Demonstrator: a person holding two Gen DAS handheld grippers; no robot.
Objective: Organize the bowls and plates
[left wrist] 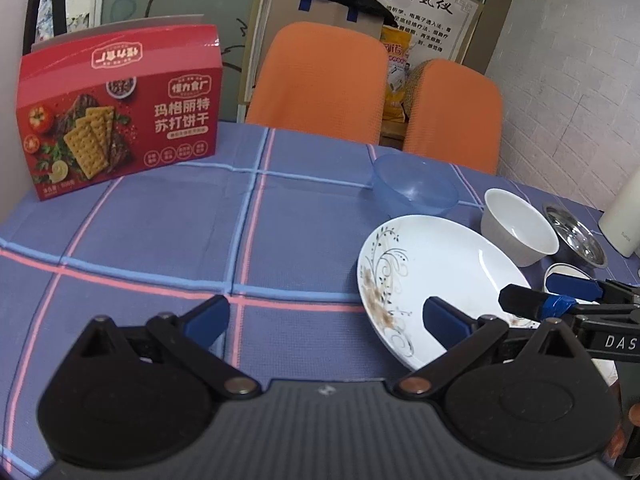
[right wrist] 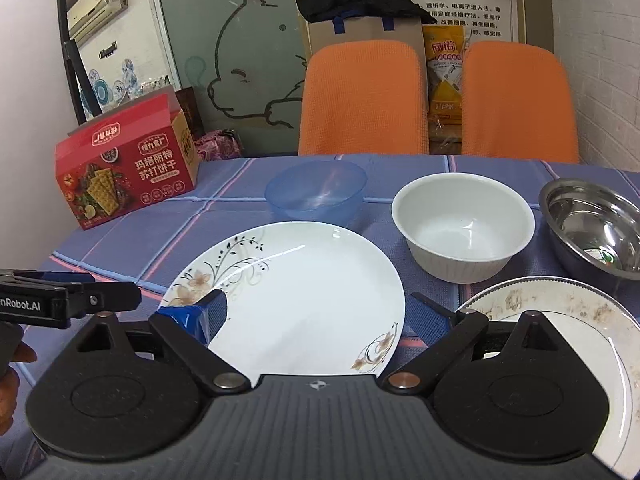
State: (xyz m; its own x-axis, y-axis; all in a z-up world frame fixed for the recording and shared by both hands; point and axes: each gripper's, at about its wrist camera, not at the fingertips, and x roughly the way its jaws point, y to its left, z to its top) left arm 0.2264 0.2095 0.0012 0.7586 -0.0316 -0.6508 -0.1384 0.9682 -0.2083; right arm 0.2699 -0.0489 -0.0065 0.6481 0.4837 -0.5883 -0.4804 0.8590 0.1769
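A white floral plate [right wrist: 304,280] lies on the checked tablecloth. My right gripper [right wrist: 320,312] is open and straddles its near edge: the left finger overlaps the plate's rim and the right finger sits just outside it. My left gripper [left wrist: 326,320] is open and holds nothing; its right finger hovers over the floral plate [left wrist: 440,276]. Behind the plate stand a blue plastic bowl [right wrist: 316,196], a white bowl [right wrist: 464,224] and a steel bowl [right wrist: 592,228]. A soiled white plate [right wrist: 568,320] lies at the right.
A red cracker box [left wrist: 120,116] stands at the table's back left. Two orange chair backs [right wrist: 360,100] rise behind the far edge. A white cylinder [left wrist: 624,216] stands at the far right. A hand [right wrist: 12,364] holds the left gripper [right wrist: 96,288].
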